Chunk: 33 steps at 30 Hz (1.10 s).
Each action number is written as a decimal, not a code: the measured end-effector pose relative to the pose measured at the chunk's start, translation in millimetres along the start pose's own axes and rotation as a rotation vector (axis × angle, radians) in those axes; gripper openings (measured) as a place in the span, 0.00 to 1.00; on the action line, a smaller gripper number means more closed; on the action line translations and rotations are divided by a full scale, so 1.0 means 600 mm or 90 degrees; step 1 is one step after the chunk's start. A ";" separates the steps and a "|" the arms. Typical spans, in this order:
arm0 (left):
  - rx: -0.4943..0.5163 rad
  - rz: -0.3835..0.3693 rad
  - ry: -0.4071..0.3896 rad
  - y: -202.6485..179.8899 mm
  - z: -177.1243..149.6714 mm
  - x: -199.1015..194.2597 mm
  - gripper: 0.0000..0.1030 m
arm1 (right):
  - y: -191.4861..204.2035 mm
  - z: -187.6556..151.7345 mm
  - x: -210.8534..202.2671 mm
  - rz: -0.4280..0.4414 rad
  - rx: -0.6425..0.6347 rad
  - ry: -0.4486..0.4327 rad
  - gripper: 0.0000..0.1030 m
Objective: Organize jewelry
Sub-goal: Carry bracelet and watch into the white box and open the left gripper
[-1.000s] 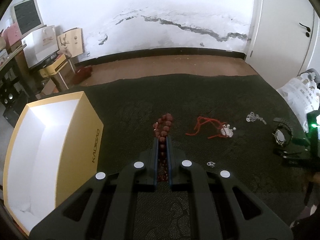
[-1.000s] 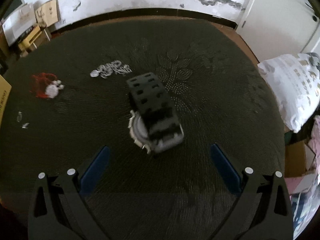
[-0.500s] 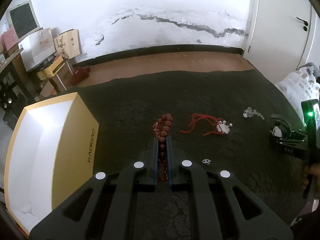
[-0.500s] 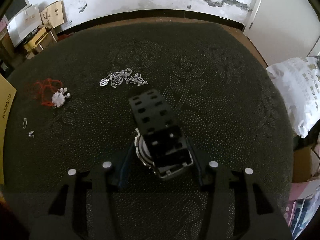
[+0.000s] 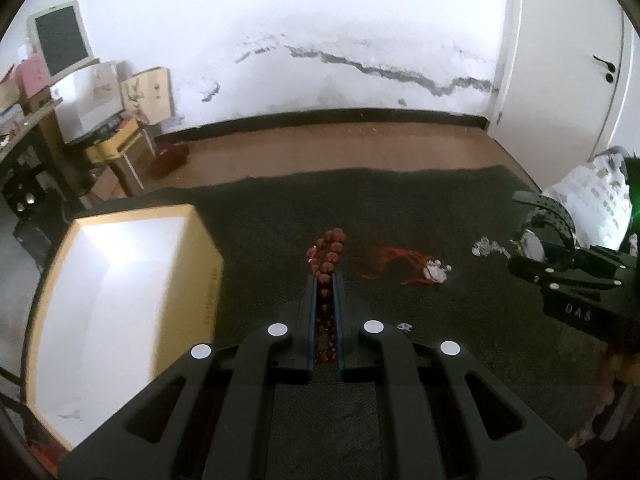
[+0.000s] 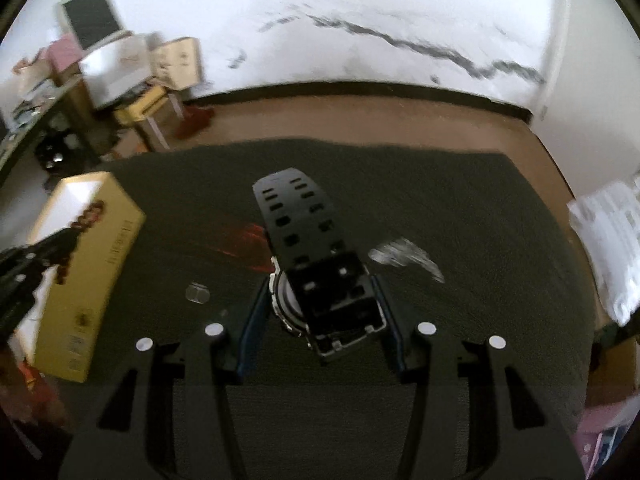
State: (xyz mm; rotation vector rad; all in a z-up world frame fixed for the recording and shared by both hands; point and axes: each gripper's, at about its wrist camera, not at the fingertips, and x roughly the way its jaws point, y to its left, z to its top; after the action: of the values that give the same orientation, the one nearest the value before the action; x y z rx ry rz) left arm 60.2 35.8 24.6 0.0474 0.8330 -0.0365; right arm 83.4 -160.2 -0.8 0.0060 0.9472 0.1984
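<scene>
Red beads [image 5: 329, 256] pinched in left tongs [image 5: 325, 280] beside yellow box [image 5: 120, 300]; right tongs [image 6: 320, 300] clamp black watch [image 6: 316, 264].

On the dark cloth I count one red bead bracelet [image 5: 329, 256], one red cord pendant [image 5: 404, 267], one silver chain [image 5: 486, 247], one black watch [image 6: 320, 276] and one yellow box [image 5: 120, 308].

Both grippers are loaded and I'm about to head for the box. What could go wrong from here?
1. The bead bracelet is pinched by a few beads in the left gripper; its free loop could slip out or snag on the yellow box rim.
2. The watch sits in the right gripper with its strap sticking forward; it could twist loose.
</scene>
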 end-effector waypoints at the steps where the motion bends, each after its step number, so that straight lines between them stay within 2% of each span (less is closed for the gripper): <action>1: -0.008 0.004 -0.003 0.011 0.002 -0.009 0.07 | 0.026 0.009 -0.008 0.011 -0.009 -0.007 0.48; 7: -0.052 0.061 -0.013 0.114 -0.006 -0.072 0.07 | 0.187 0.053 -0.054 0.090 -0.076 -0.051 0.48; 12: -0.112 0.128 -0.020 0.232 -0.028 -0.122 0.07 | 0.336 0.072 -0.061 0.154 -0.133 -0.058 0.48; 17: -0.168 0.169 -0.013 0.323 -0.057 -0.138 0.07 | 0.469 0.071 -0.055 0.201 -0.188 -0.051 0.48; 20: -0.195 0.182 0.003 0.362 -0.077 -0.124 0.07 | 0.531 0.067 -0.038 0.218 -0.211 -0.038 0.48; 25: -0.245 0.182 0.060 0.407 -0.108 -0.049 0.07 | 0.599 0.071 0.005 0.210 -0.230 -0.026 0.48; 33: -0.244 0.188 0.132 0.436 -0.145 0.041 0.07 | 0.617 0.065 0.079 0.184 -0.226 0.000 0.48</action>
State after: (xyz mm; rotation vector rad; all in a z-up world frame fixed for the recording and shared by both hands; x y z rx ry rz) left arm 25.9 301.4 -44.9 -0.1899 1.0214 0.4113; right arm 80.2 214.7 17.7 -0.1854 0.8977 0.6319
